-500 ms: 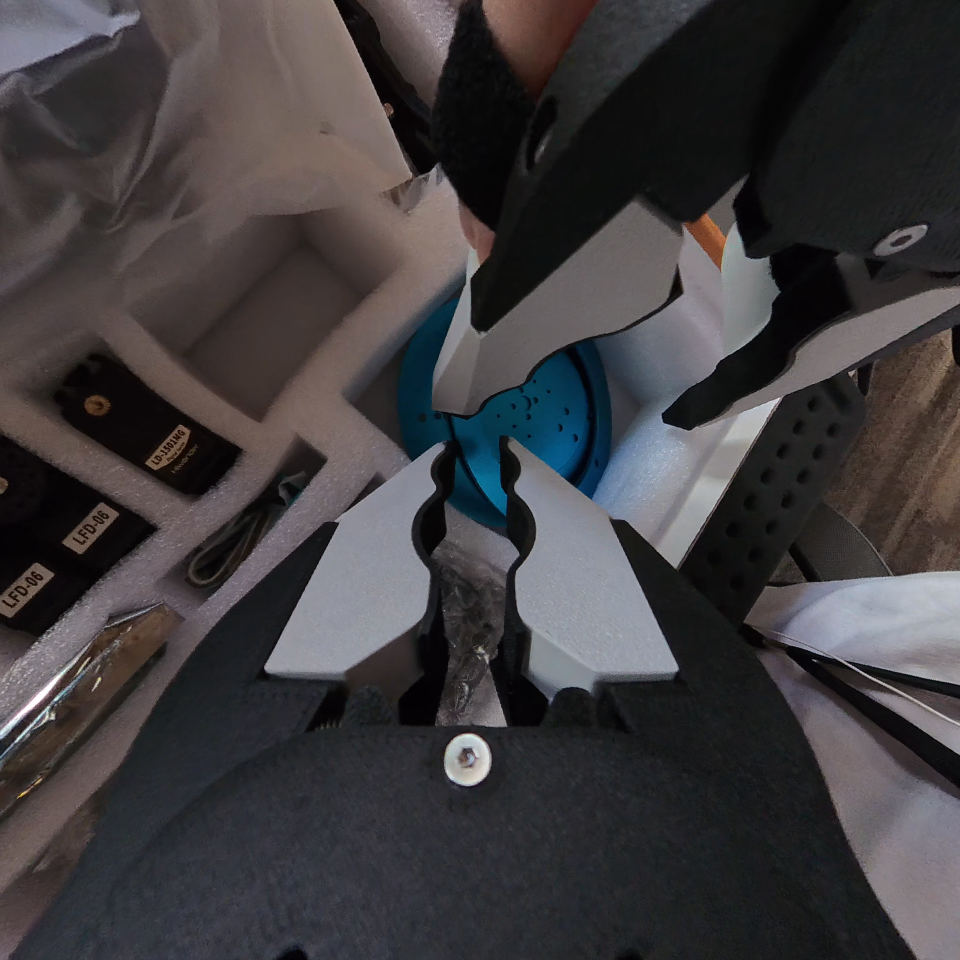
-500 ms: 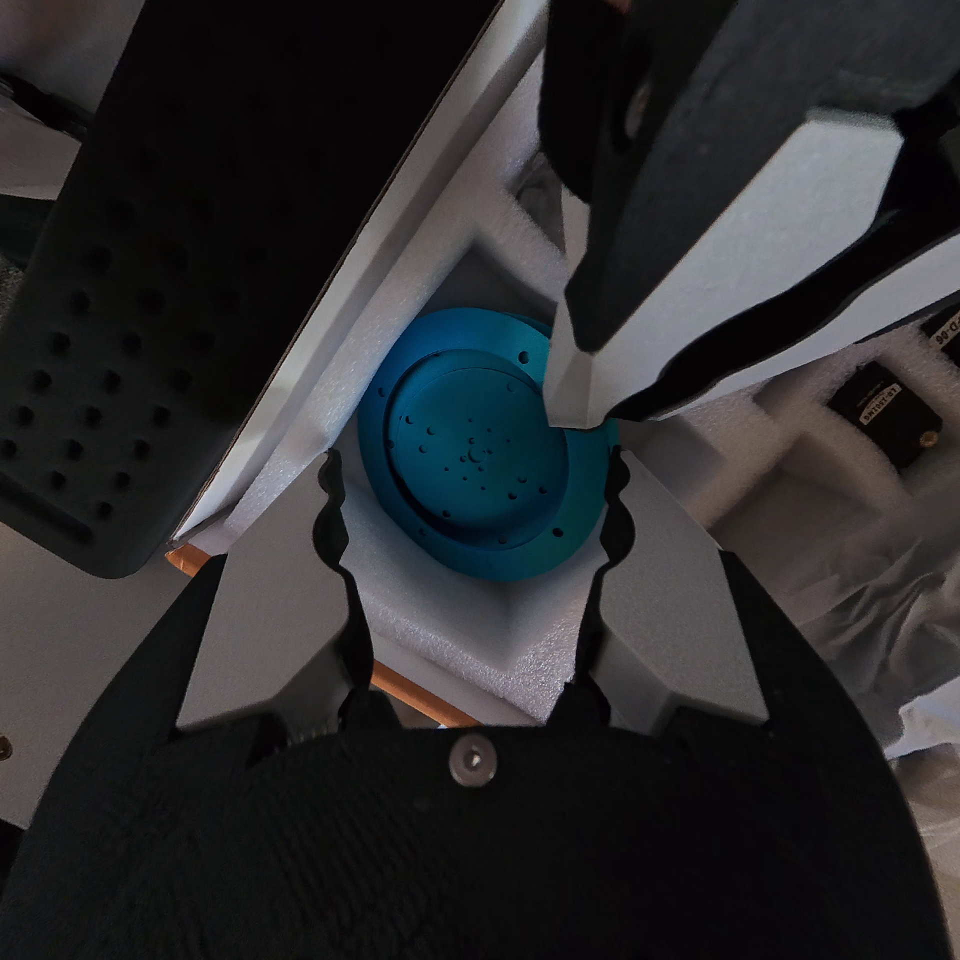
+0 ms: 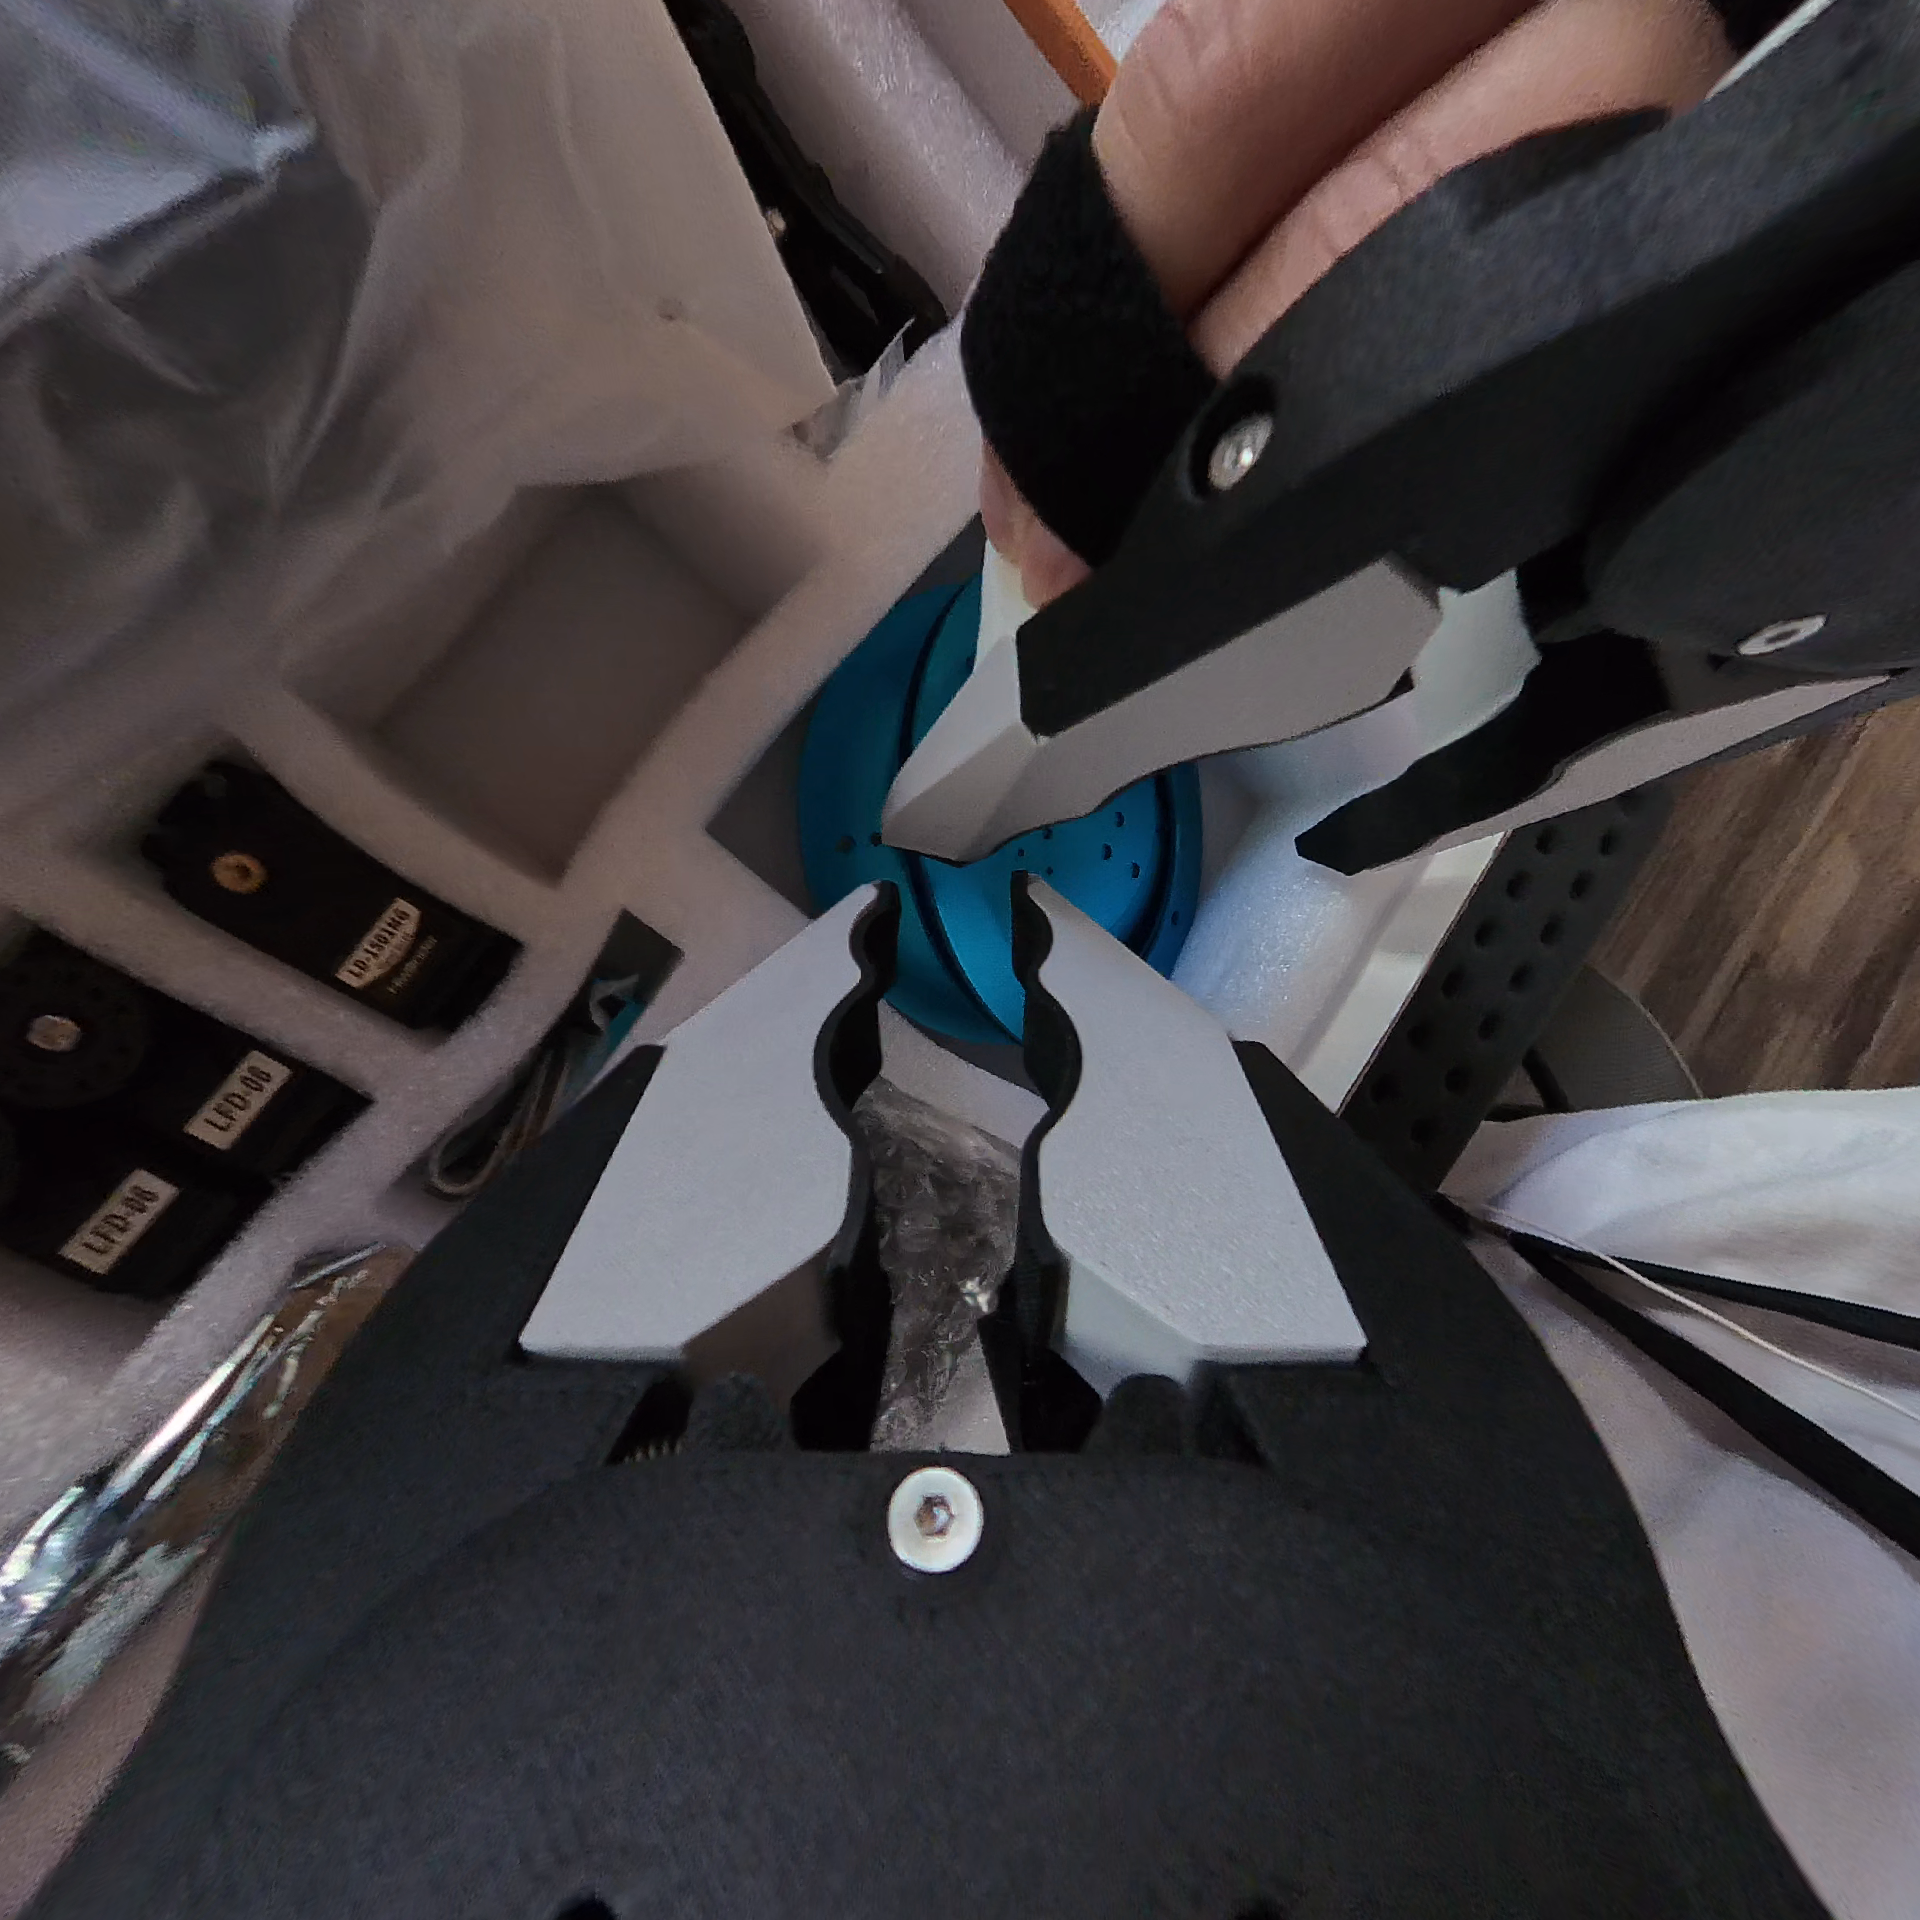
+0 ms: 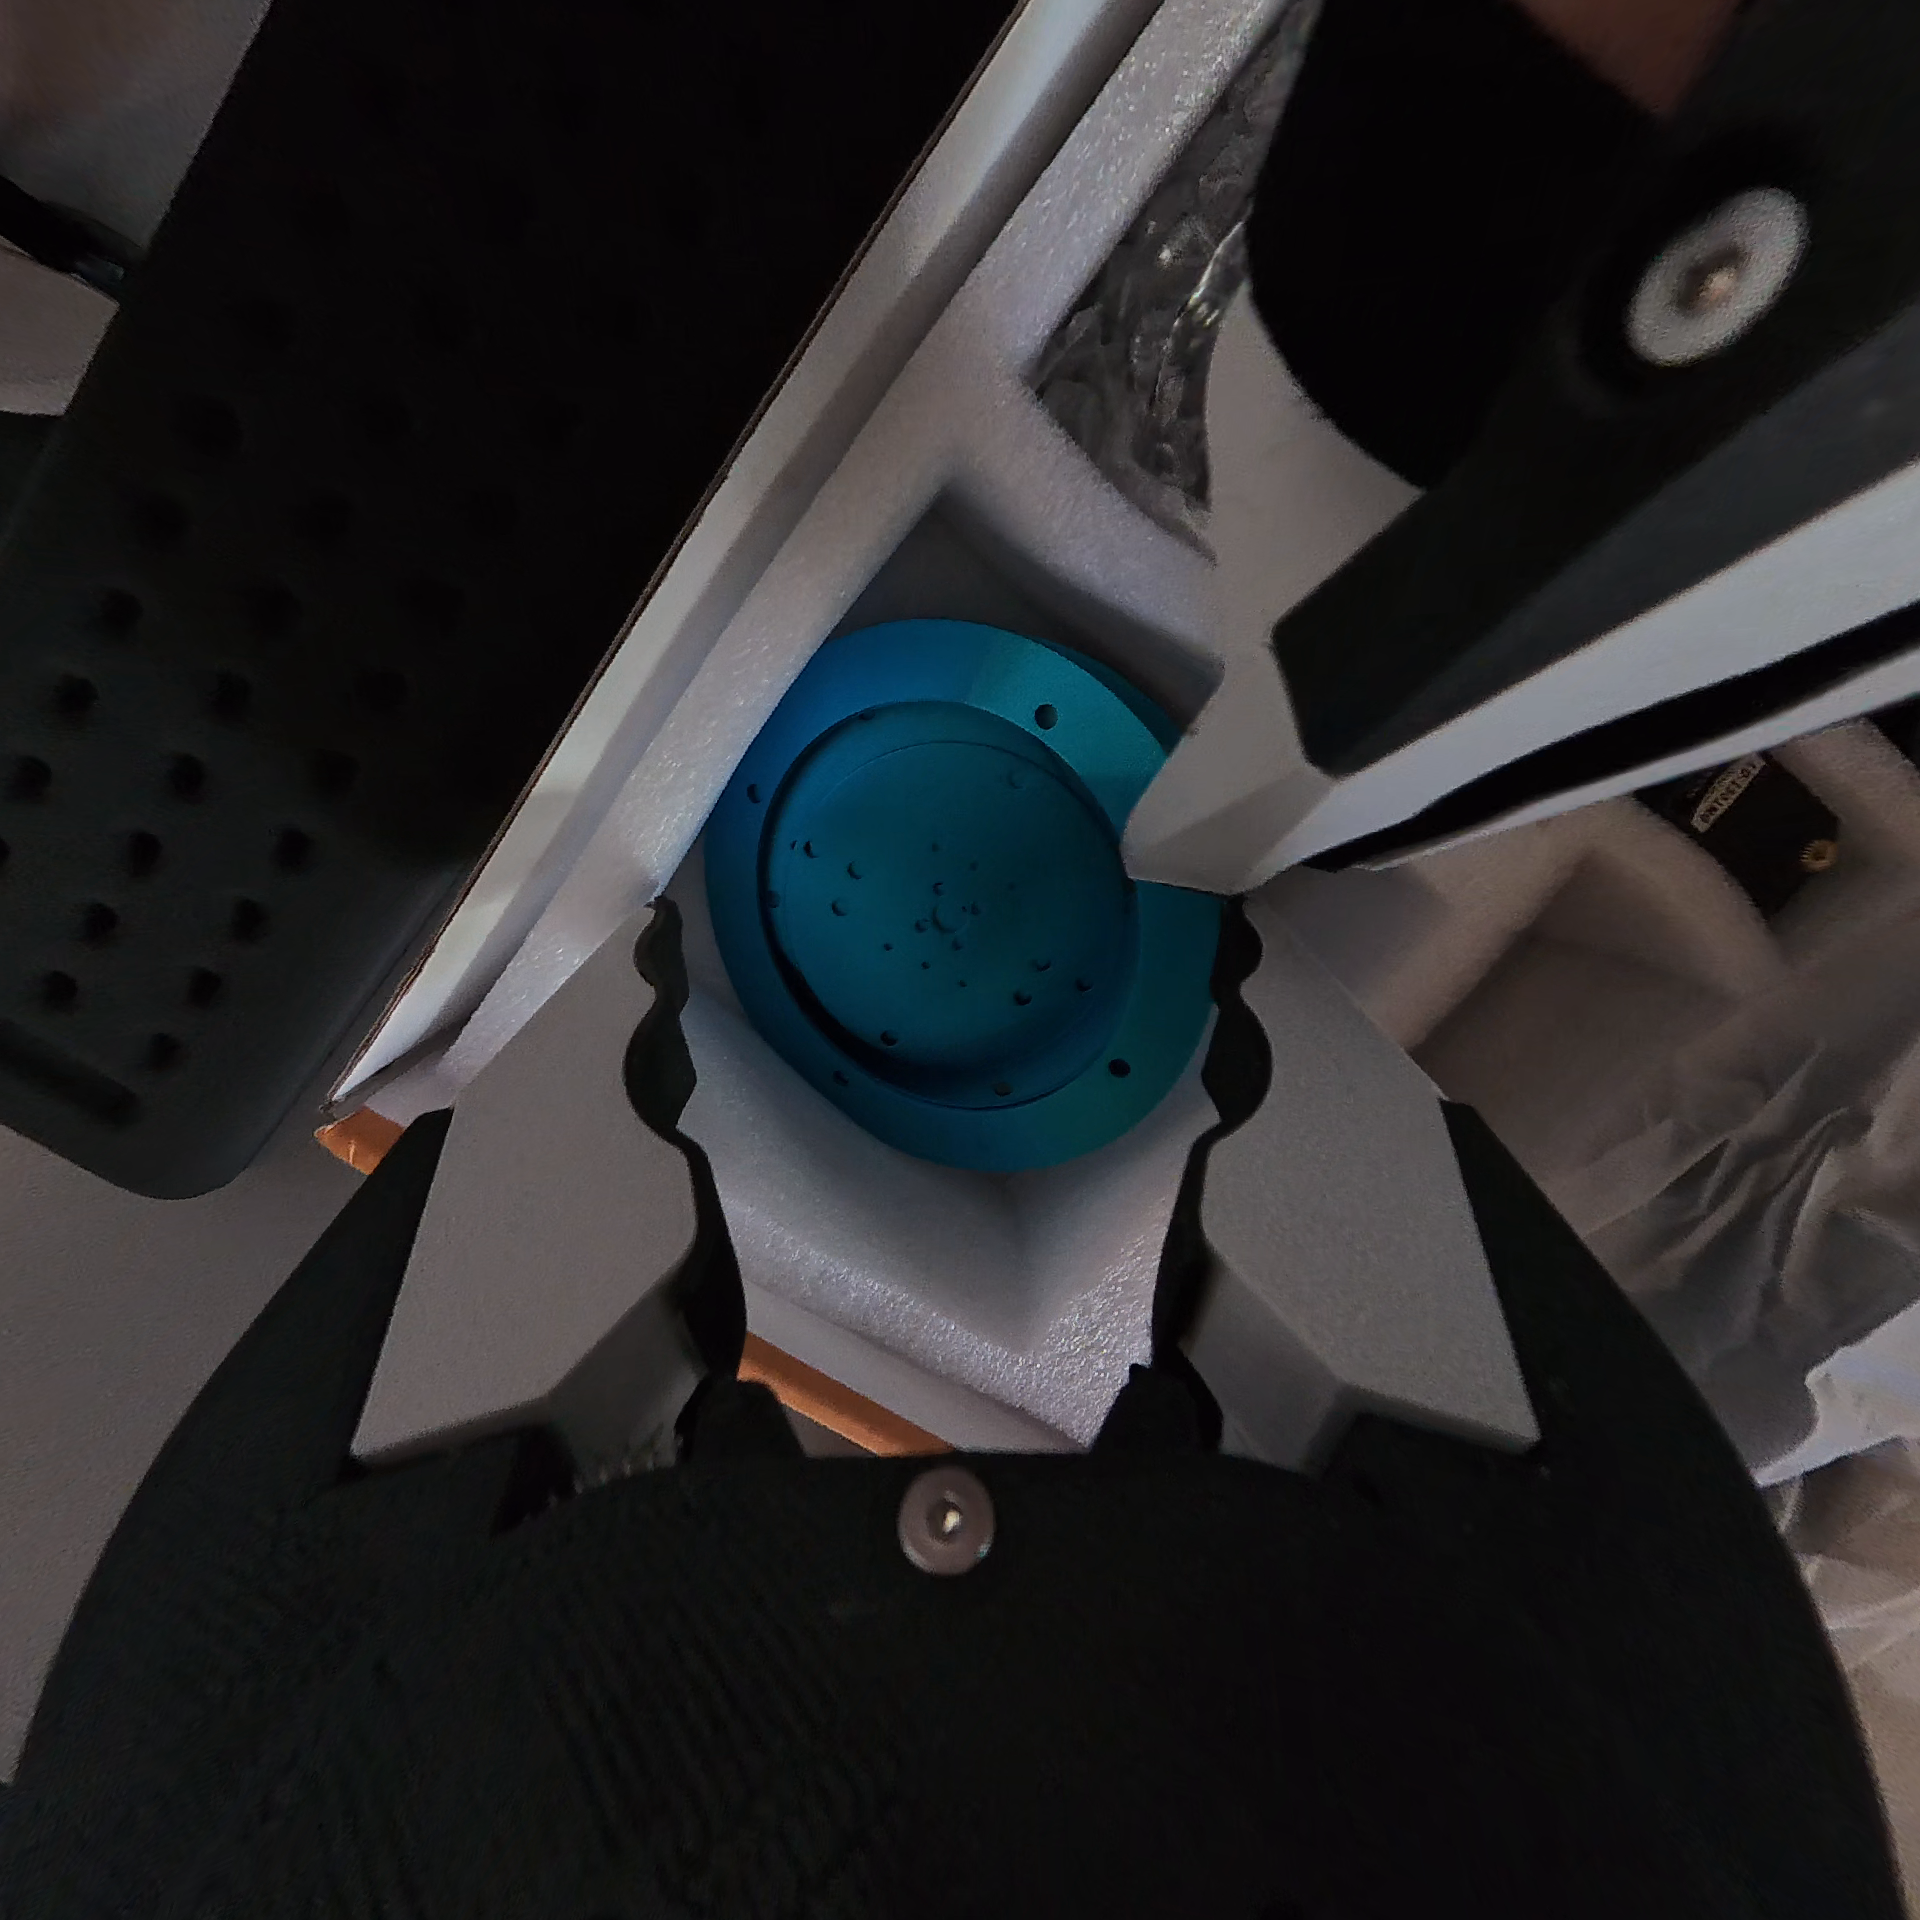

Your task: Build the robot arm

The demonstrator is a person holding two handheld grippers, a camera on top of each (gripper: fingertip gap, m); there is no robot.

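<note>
My left tongs are narrowed to a slim gap, their tips straddling the rim of the blue metal disc without clearly pinching it. The disc, drilled with small holes, lies tilted in a pocket of the white foam tray, straight ahead of both tongs. My right tongs are spread wide and hold nothing, one finger over the disc's face and the other beyond its edge. Off to the left of my left tongs, black servo motors sit in foam pockets beside crinkled foil wrapping.
</note>
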